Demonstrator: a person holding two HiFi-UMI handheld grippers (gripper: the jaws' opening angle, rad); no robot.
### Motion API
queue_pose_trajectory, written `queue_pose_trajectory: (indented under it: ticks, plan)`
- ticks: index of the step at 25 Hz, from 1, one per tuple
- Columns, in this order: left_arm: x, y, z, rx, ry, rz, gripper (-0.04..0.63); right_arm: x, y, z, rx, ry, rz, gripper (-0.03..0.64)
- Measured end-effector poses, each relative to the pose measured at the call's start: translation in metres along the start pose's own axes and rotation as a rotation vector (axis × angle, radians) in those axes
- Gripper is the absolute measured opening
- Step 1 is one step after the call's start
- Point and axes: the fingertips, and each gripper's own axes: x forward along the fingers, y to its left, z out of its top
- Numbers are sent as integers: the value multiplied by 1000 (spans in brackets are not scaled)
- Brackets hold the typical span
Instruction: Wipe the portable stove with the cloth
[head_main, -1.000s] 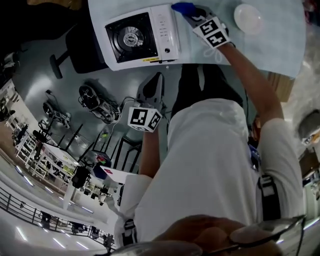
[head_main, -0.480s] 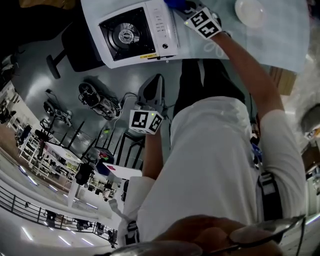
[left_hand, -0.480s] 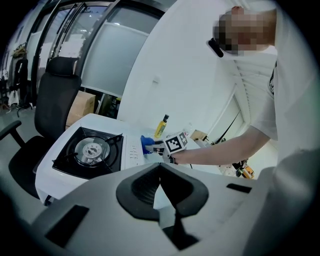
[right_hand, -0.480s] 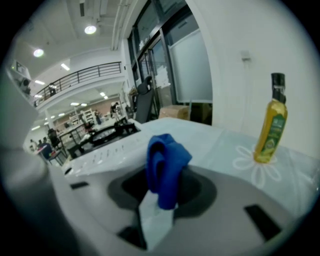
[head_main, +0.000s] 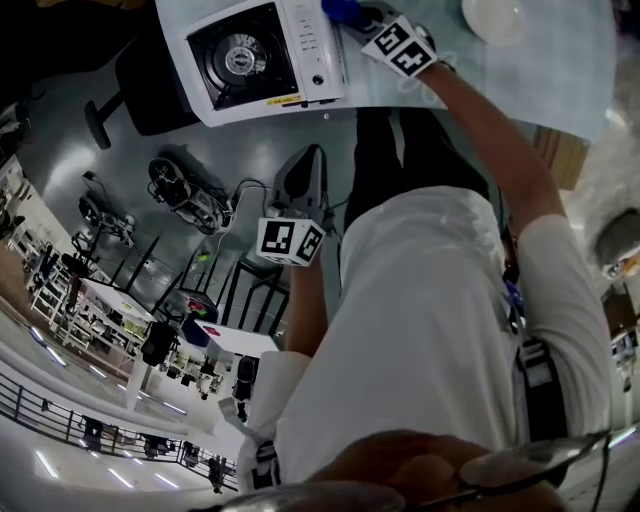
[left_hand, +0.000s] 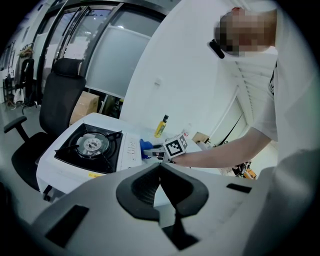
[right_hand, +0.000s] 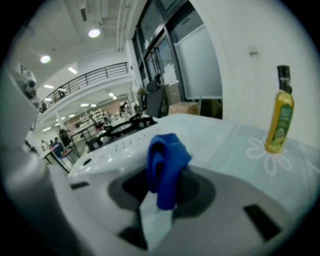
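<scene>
The white portable stove (head_main: 262, 52) with its black burner stands at the table's near-left corner. At the stove's right edge, by the control panel, my right gripper (head_main: 362, 17) is shut on a bunched blue cloth (head_main: 343, 11). In the right gripper view the cloth (right_hand: 166, 162) stands up between the jaws of the right gripper (right_hand: 162, 182), with the stove (right_hand: 120, 137) just beyond. My left gripper (head_main: 314, 158) hangs below the table edge, off the stove. Its jaws (left_hand: 161, 172) are shut on nothing and point at the stove (left_hand: 92, 147).
A white plate (head_main: 492, 15) lies on the pale table (head_main: 560, 75) to the right. A yellow bottle (right_hand: 280, 117) stands further back on the table. A black office chair (left_hand: 57, 107) stands left of the stove. The person's body fills the middle of the head view.
The stove and my right gripper have drifted up and left in the head view. The cloth stays at the stove's right edge. My left gripper has barely moved.
</scene>
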Motion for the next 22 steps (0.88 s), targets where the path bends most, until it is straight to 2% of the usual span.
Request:
queue_pose_trajectory:
  ticks: [15,22]
  plan:
    - [-13,-21,-19,-50,-66,61,32,-12,45,-29,-25,52,84,130]
    - [-20,-29,-16,-66,-85,79,32,-24,70,-43,0,72,118,130]
